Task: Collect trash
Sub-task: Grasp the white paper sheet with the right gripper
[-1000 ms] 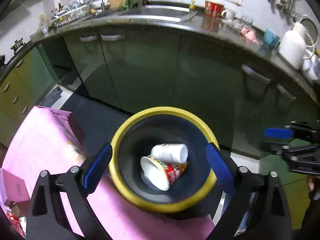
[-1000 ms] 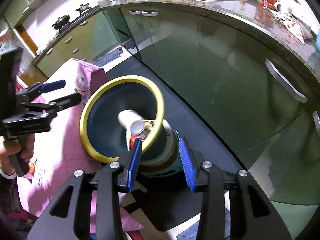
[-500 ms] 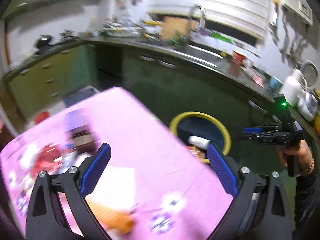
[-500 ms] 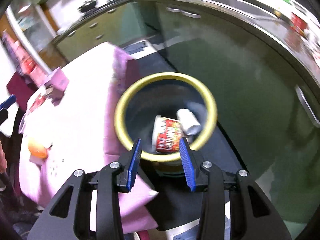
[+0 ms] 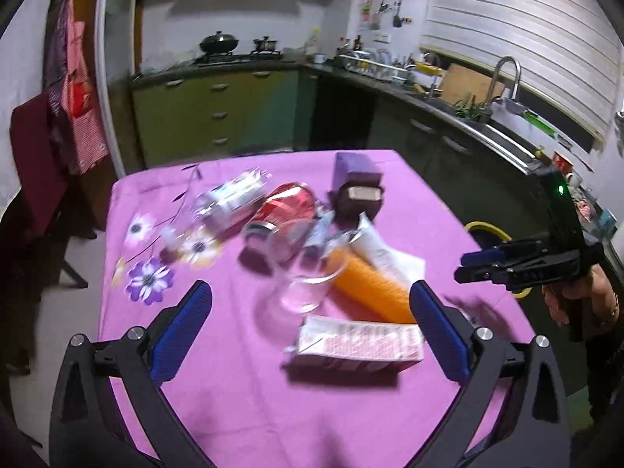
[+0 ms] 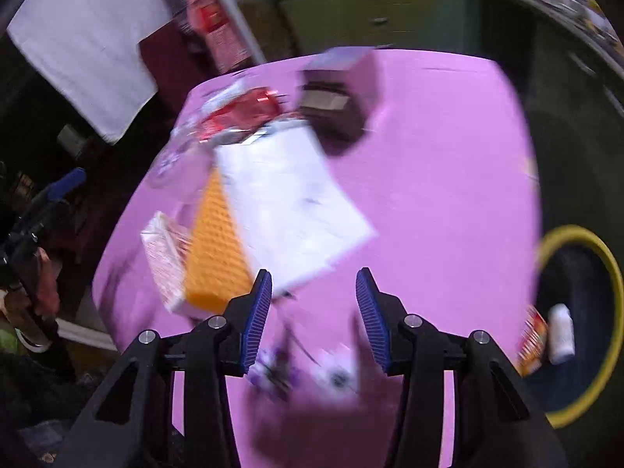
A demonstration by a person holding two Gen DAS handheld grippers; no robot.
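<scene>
Trash lies on the pink-clothed table (image 5: pixel 273 409): a white-and-pink carton (image 5: pixel 358 345), an orange ribbed sleeve (image 5: pixel 370 292), a clear plastic cup (image 5: pixel 308 284), white paper (image 5: pixel 386 253) and a red packet (image 5: pixel 288 204). My left gripper (image 5: pixel 310 292) hovers above the cup and carton, jaws wide and still opening, nothing between them. My right gripper (image 6: pixel 314 277) hangs over the cloth beside the white paper (image 6: pixel 296 202), jaws opening and empty. The yellow-rimmed bin (image 6: pixel 616 273) at the table's right holds a white cup (image 6: pixel 561 333) and a red noodle cup (image 6: pixel 532 339).
A purple box (image 5: pixel 357 187) and a crumpled clear wrapper (image 5: pixel 230 199) lie at the far side of the table. Green kitchen cabinets (image 5: pixel 218 117) and a counter with a sink (image 5: pixel 503 124) run behind. A chair with dark red cloth (image 5: pixel 35 163) stands at the left.
Both grippers have swung away from above the bin to over the table. The bin has slid to the right edge of both views. Both pairs of jaws stand a little wider.
</scene>
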